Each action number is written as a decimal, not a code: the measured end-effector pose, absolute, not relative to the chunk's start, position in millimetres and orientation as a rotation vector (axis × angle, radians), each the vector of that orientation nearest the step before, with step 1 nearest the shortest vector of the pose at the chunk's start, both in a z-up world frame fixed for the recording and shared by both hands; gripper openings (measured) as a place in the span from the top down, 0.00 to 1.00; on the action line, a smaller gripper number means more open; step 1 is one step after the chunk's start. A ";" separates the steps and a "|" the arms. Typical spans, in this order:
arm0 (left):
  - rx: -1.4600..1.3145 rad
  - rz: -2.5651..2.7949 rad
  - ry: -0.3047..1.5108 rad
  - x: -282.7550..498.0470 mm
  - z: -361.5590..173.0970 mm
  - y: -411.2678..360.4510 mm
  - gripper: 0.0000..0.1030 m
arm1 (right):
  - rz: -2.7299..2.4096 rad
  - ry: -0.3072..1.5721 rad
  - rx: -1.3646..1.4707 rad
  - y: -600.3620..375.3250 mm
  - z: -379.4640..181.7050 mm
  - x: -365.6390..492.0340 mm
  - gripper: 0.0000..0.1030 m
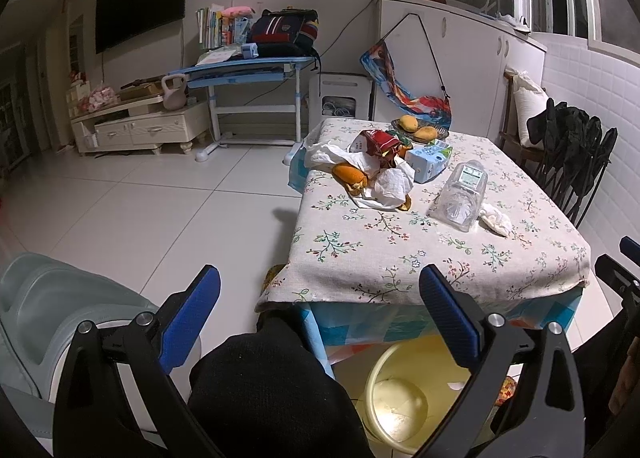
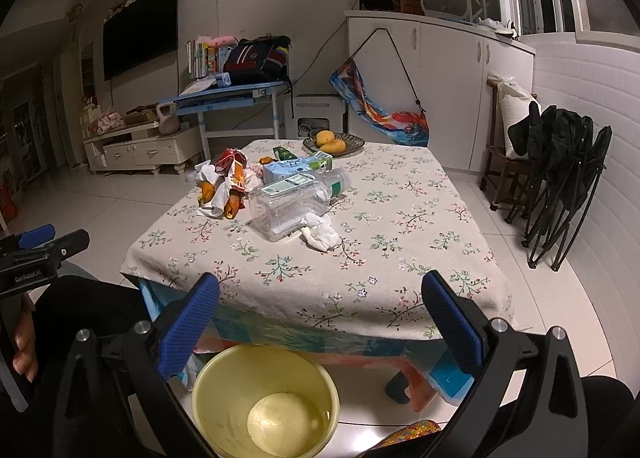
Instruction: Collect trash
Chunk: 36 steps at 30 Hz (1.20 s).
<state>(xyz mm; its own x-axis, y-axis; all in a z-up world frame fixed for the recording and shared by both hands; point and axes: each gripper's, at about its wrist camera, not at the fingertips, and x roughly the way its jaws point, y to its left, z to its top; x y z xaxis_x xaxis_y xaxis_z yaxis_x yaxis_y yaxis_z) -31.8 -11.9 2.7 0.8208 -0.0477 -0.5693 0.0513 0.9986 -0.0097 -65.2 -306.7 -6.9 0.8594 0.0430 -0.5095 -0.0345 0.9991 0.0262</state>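
Trash lies on a table with a floral cloth (image 1: pixel 400 254) (image 2: pixel 400 218): a clear plastic bottle (image 1: pixel 460 194) (image 2: pixel 288 206) on its side, a crumpled white tissue (image 1: pixel 496 218) (image 2: pixel 320 234), a blue-green carton (image 1: pixel 428 160) (image 2: pixel 296 168), and a pile of white paper, red wrapper and orange peels (image 1: pixel 372 166) (image 2: pixel 226 186). A yellow bin (image 1: pixel 396 398) (image 2: pixel 264 402) stands on the floor below the table's near edge. My left gripper (image 1: pixel 320 310) and my right gripper (image 2: pixel 320 318) are open and empty, held before the table edge above the bin.
A dish with mangoes (image 1: pixel 420 130) (image 2: pixel 334 144) sits at the table's far side. Folded black chairs (image 2: pixel 560 186) lean on the right wall. A blue desk (image 1: pixel 244 70) and a TV cabinet (image 1: pixel 140 126) stand at the back left. My dark-clothed knee (image 1: pixel 264 386) is below the left gripper.
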 end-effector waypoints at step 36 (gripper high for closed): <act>-0.072 -0.175 0.735 5.4 -11.8 -33.5 0.07 | 0.162 0.637 0.017 -313.0 -8.3 -4.9 0.05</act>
